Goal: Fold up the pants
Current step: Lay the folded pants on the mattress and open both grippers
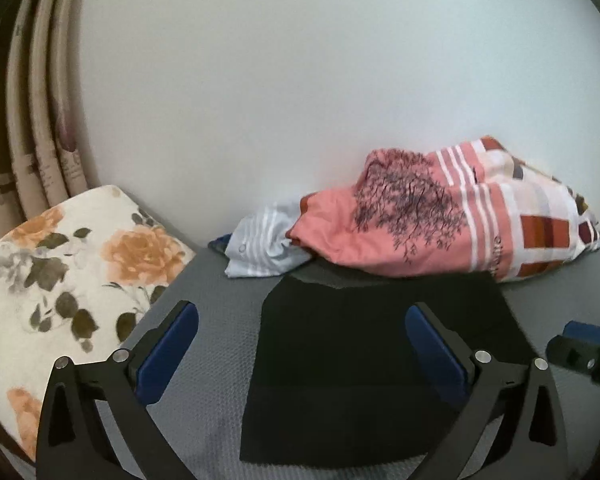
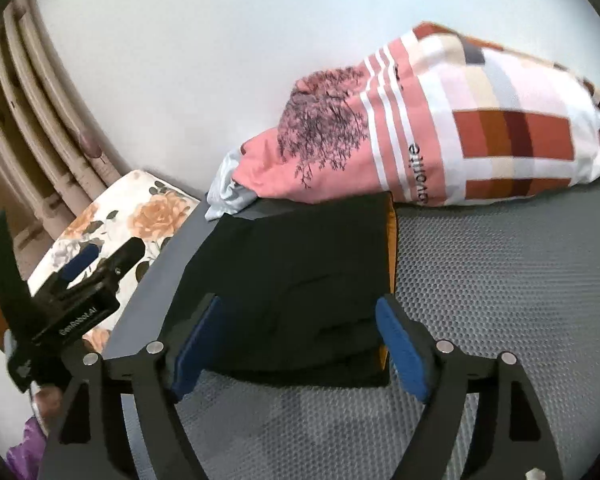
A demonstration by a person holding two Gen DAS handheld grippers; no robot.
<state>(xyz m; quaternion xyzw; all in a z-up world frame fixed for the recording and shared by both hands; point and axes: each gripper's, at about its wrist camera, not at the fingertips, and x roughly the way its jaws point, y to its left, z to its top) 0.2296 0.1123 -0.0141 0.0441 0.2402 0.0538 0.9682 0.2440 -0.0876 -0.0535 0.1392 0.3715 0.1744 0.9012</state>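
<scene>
A: How do the jaws stand?

B: The left gripper (image 1: 302, 344) has its blue pads spread wide and holds nothing; the right gripper (image 2: 298, 344) is just as wide apart and also empty. Both hang just above the near part of the pants (image 1: 372, 364).

A: And the pants themselves?

B: The black pants (image 2: 296, 276) lie folded into a flat rectangle on the grey textured mat (image 2: 500, 280), an orange strip showing along their right edge in the right wrist view.

A: What lies beyond?

B: Behind the far edge, a pink patterned pillow (image 1: 440, 216) rests against the white wall (image 1: 300, 80), with a pale striped cloth (image 1: 260, 248) beside it. A floral cushion (image 1: 68, 272) sits to the left, curtains (image 1: 32, 120) behind it.
</scene>
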